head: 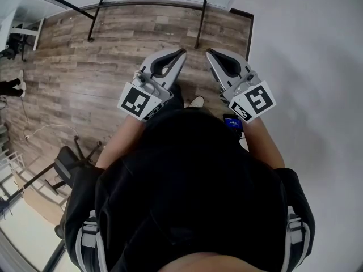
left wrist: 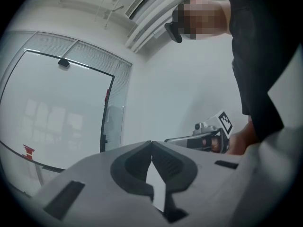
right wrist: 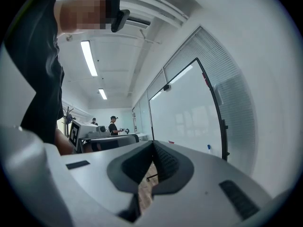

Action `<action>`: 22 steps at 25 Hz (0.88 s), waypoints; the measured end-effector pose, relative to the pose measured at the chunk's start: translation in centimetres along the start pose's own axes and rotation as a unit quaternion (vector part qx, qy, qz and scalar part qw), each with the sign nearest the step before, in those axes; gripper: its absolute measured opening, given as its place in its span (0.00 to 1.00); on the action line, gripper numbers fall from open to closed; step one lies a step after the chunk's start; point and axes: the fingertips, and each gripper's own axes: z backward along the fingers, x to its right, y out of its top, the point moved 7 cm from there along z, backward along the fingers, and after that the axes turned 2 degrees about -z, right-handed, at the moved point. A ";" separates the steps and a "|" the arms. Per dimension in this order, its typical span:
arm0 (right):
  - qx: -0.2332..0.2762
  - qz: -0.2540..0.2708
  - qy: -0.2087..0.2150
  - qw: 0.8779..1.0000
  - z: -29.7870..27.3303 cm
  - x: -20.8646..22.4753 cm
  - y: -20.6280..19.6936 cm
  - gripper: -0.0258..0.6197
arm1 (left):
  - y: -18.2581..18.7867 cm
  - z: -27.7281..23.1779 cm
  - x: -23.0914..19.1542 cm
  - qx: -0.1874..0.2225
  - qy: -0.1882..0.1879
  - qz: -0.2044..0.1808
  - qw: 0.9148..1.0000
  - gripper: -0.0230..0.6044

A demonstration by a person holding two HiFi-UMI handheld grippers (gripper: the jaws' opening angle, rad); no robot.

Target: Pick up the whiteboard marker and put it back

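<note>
Wood-grain plank floor (head: 85, 78) and a plain white wall (head: 312, 50) fill the head view, where the grey left gripper (head: 180, 53) and grey right gripper (head: 211, 54) are held out and no marker shows. In the left gripper view the jaws press together on nothing, facing a black-framed pale panel (left wrist: 57, 112) with a red blur (left wrist: 28, 151) too small to name. In the right gripper view the jaws likewise meet empty, and a tiny blue speck (right wrist: 208, 148) at the lower edge of a black-framed whiteboard (right wrist: 189, 112) may be the whiteboard marker, though I cannot tell; as a light, stiff, smooth plastic barrel it is best pinched across its middle, lest it roll or slip.
</note>
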 end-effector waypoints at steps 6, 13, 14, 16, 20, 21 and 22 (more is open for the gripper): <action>-0.003 0.005 -0.005 1.000 -3.4 1.9 0.2 0.03 | -0.9 -1.4 -4.2 0.005 -0.008 0.004 1.000 0.04; -0.007 0.005 -0.029 1.000 -9.8 5.7 1.3 0.03 | -0.6 -4.2 -11.6 0.008 -0.029 0.000 1.000 0.04; -0.007 0.005 -0.033 0.999 -10.7 6.3 1.4 0.03 | -0.6 -4.7 -12.6 0.007 -0.032 -0.003 0.999 0.04; -0.009 0.001 -0.039 0.999 -12.2 7.5 1.3 0.03 | -0.5 -5.7 -14.4 0.018 -0.043 -0.009 0.999 0.04; -0.011 -0.009 -0.049 0.999 -15.0 8.9 1.4 0.03 | -0.5 -6.6 -17.5 0.013 -0.058 -0.006 0.998 0.04; -0.011 -0.009 -0.051 0.999 -15.6 9.0 1.4 0.03 | -0.6 -6.7 -18.2 0.006 -0.059 -0.006 0.998 0.04; -0.011 -0.009 -0.053 0.998 -16.3 9.1 1.6 0.03 | -0.6 -6.7 -18.9 0.002 -0.060 -0.005 0.998 0.04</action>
